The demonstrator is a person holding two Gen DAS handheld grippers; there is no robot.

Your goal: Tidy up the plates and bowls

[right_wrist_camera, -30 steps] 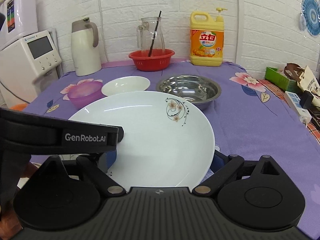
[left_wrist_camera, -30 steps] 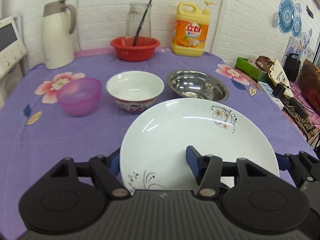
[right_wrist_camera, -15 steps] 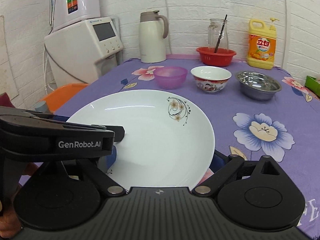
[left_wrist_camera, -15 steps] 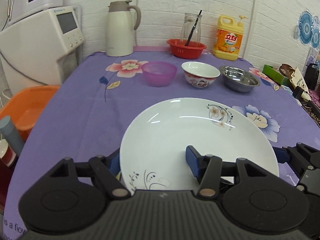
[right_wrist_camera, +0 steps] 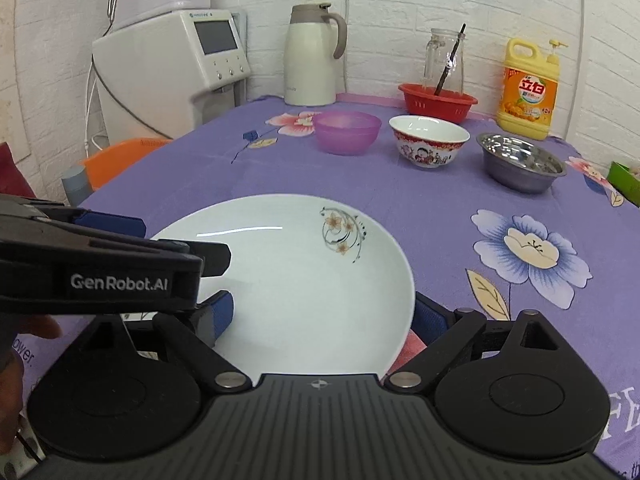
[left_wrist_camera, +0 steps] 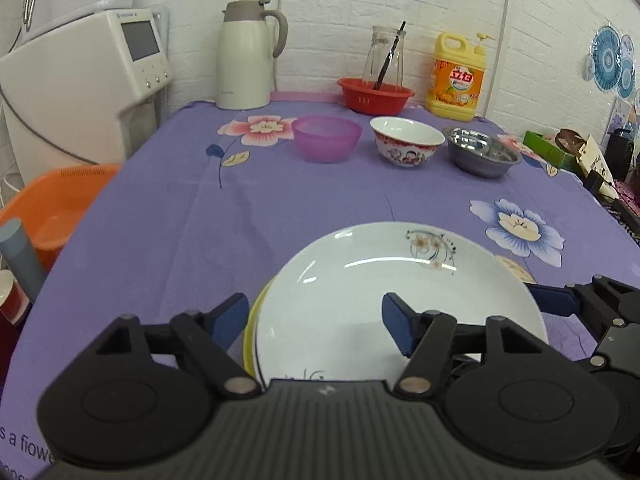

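A white flower-print plate [left_wrist_camera: 384, 296] lies on top of a yellow plate [left_wrist_camera: 251, 332] near the table's front edge; it also shows in the right wrist view [right_wrist_camera: 304, 280]. My left gripper [left_wrist_camera: 316, 326] is open, one finger outside the plate's left rim, the other over the plate. My right gripper [right_wrist_camera: 324, 316] is open and straddles the plate's near edge. The left gripper shows at the left in the right wrist view [right_wrist_camera: 120, 264]. A purple bowl [left_wrist_camera: 326, 138], a white and red bowl [left_wrist_camera: 406, 146] and a steel bowl [left_wrist_camera: 482, 156] stand in a row at the back.
A white thermos [left_wrist_camera: 244, 56], a red basket [left_wrist_camera: 376, 96] with a glass jug and a yellow detergent bottle [left_wrist_camera: 456, 76] stand along the back wall. An orange basin [left_wrist_camera: 52, 208] and a white appliance [left_wrist_camera: 80, 92] are off the table's left side.
Both grippers carried the white plate back toward the table's front edge and set it down on the yellow plate. Both have opened and let go of it.
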